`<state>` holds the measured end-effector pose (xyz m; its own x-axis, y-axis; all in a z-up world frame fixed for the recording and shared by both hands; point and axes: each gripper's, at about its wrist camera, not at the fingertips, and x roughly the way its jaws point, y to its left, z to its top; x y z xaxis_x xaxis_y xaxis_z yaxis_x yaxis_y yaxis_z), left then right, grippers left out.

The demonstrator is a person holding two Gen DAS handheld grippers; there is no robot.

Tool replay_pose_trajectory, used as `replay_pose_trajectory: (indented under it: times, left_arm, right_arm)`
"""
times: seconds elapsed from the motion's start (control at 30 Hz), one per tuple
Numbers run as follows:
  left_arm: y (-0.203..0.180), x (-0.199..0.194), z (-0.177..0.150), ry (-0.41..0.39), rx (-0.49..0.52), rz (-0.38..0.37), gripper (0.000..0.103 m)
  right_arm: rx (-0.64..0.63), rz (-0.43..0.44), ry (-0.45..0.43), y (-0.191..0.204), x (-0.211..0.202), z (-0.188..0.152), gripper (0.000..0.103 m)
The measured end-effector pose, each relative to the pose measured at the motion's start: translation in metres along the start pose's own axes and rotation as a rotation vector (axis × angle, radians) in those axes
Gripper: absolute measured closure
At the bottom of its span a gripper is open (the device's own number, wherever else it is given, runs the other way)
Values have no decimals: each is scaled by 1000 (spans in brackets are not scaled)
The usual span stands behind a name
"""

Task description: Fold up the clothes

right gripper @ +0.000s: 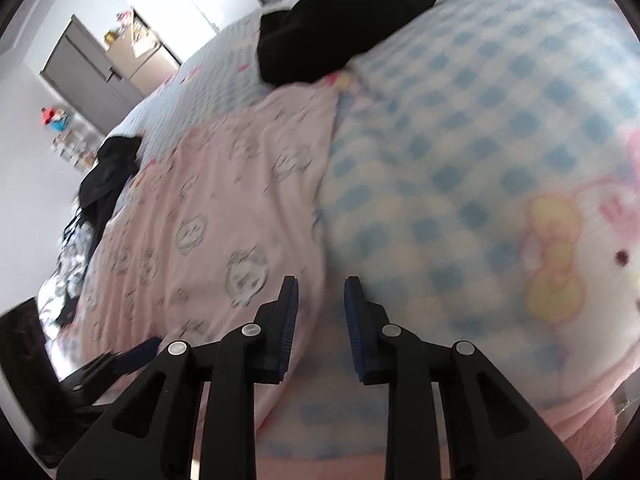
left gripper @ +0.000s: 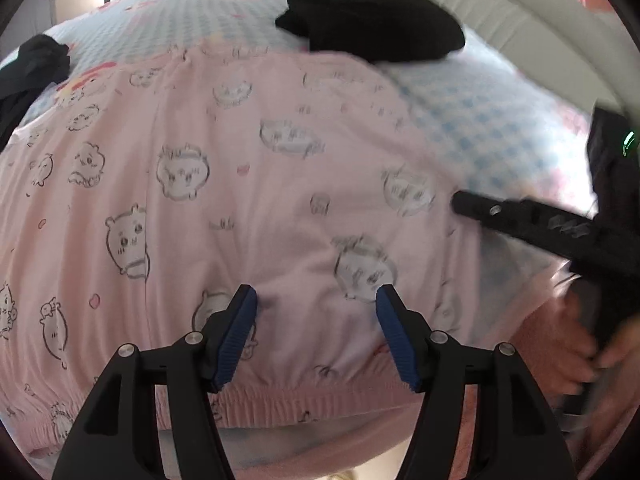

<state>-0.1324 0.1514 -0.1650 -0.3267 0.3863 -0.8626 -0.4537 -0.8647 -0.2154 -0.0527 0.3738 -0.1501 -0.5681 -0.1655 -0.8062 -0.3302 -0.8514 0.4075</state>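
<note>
Pink printed garment (left gripper: 240, 184) lies spread flat on the checked bed cover (left gripper: 472, 120), near a black garment (left gripper: 376, 20). Left hand-held gripper (left gripper: 316, 296) hovers wide over its waistband, holding nothing. Right hand-held gripper (right gripper: 320, 292) stands narrowly parted at the garment's edge, gripping nothing.

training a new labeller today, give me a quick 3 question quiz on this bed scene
1. True or false: the left gripper is clamped on the pink printed garment.
2. Which item lies on the checked blanket just beyond the far edge of the pink garment? A. folded black garment B. white towel C. red cushion
3. Fill in: in the right wrist view, the right gripper points at the ____ of the pink garment, where it meets the blanket.

Key
1. False: its jaws stand apart above the cloth, near the elastic waistband, with nothing pinched.
2. A
3. Edge; nothing is between its pads.
</note>
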Motion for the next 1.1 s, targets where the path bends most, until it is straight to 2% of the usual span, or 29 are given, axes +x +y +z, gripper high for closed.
replay_pose_trajectory:
  times: [0.1,0.23,0.33,0.4,0.43,0.53,0.67,0.73,0.83,0.9,0.97,1.03,1.1]
  left_arm:
    - [5,-2,-2,-11,-35,-8,39]
    - [9,-11,-4,-32,-43,-23,39]
    - [15,-15,-7,-29,-64,-40,39]
    - [17,-15,-8,-24,-79,-46,39]
    - [17,-15,-9,-22,-79,-45,39]
    - [13,-13,-11,-14,-64,-28,39]
    - [13,1,-16,31,-47,-10,35]
    - [14,2,-18,24,-52,-12,35]
    - [10,-10,-20,-17,-43,-14,35]
    - [10,-20,-22,-54,-36,-21,35]
    - [14,-29,-24,-89,-50,-32,35]
    - [20,-31,-26,-94,-69,-30,35]
    - [26,-29,-28,-75,-80,-32,35]
  right_arm:
    - [18,31,69,6,1,-19,77]
    - [32,51,70,12,-5,-51,72]
    - [22,94,63,21,-3,-57,72]
    - [15,131,69,26,-1,-58,80]
    - [10,148,72,29,0,-59,94]
    - [-45,44,48,37,0,-65,99]
    - [-36,-7,50,26,-1,-75,100]
    - [-24,-30,65,17,1,-79,103]
    - [-9,-33,67,10,-4,-81,103]
    - [0,-10,35,15,-12,-78,101]
    - [12,18,-21,19,-25,-74,96]
    - [-18,49,-69,29,-36,-71,95]
    - [-74,75,-75,43,-35,-71,91]
